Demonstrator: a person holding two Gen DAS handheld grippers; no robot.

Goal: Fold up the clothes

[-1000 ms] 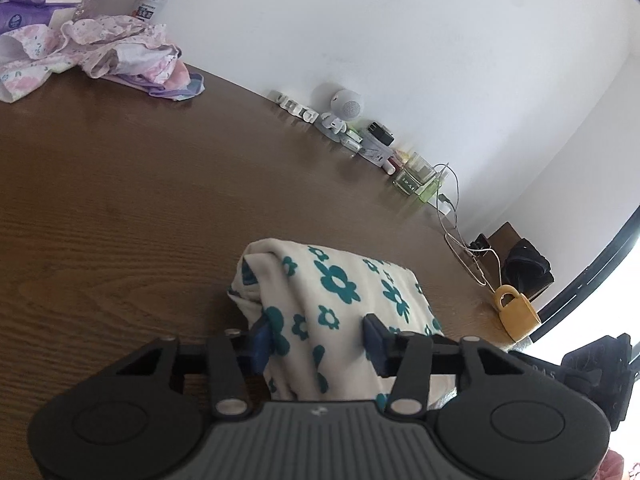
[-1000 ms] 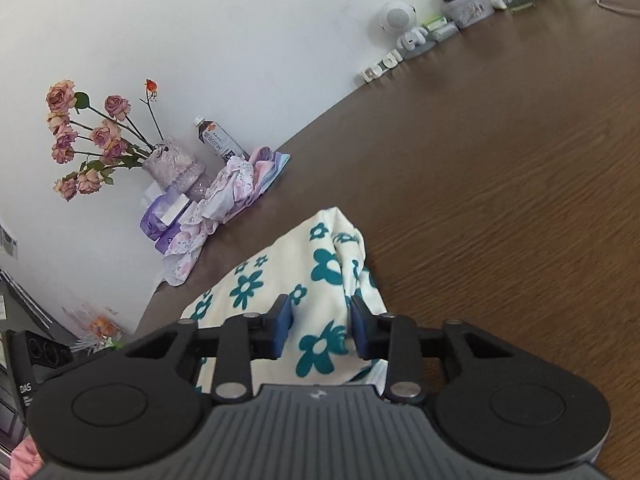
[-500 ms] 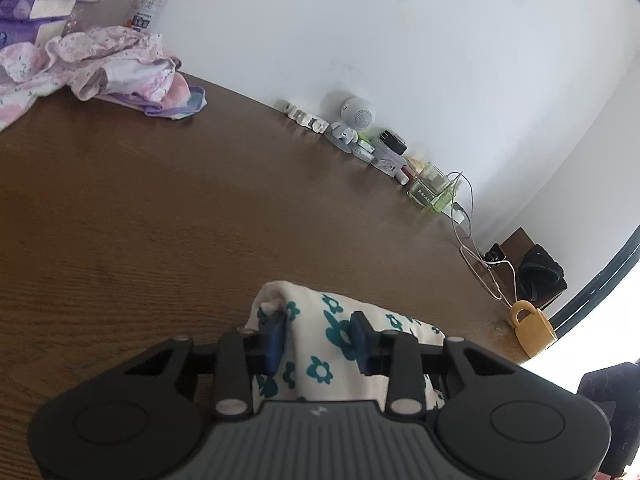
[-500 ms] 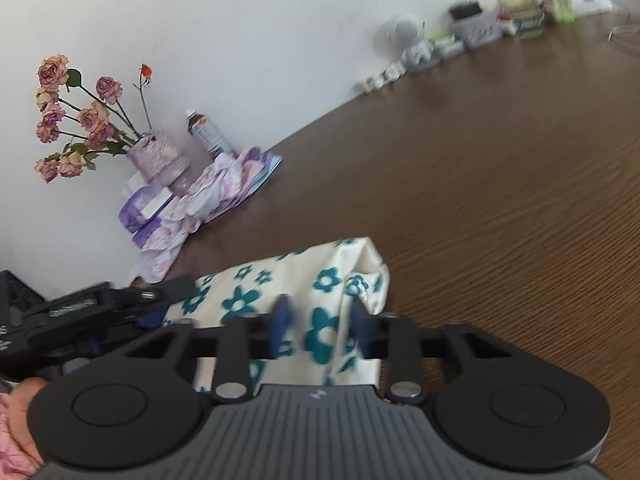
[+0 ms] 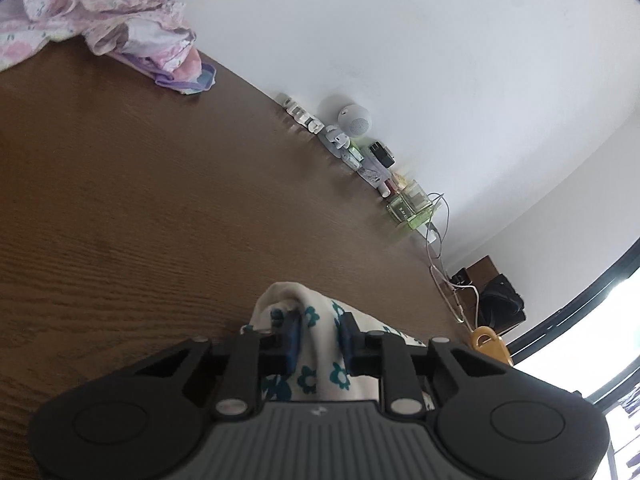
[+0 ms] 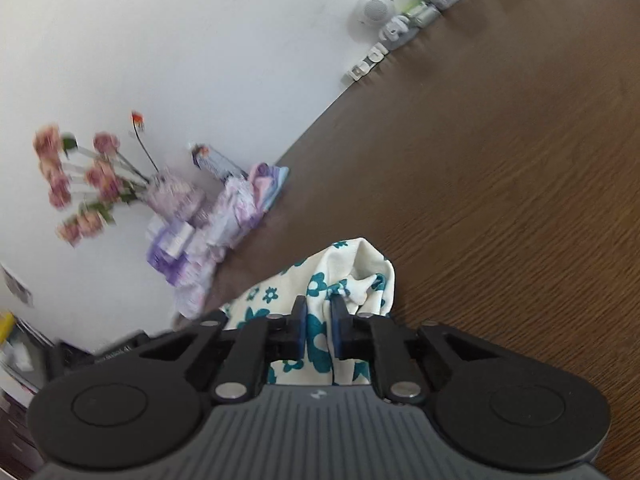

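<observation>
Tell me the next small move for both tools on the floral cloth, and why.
Probably carry both tools forward together and lay the gripped edge down flat. The left tool and right tool are each shut on a bunched fold of the floral cloth, and bare table lies ahead.

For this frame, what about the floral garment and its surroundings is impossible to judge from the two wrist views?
- Floral garment: both views show only a bunched edge; each gripper's body covers the rest, so its type and fold state are unknown.
- Left gripper and right gripper: each is closed on cloth, but the layers pinched are hidden.
- Bottle: right view, label blurred; left view, cut off by the top edge.
- Flowers: motion-blurred.
</observation>
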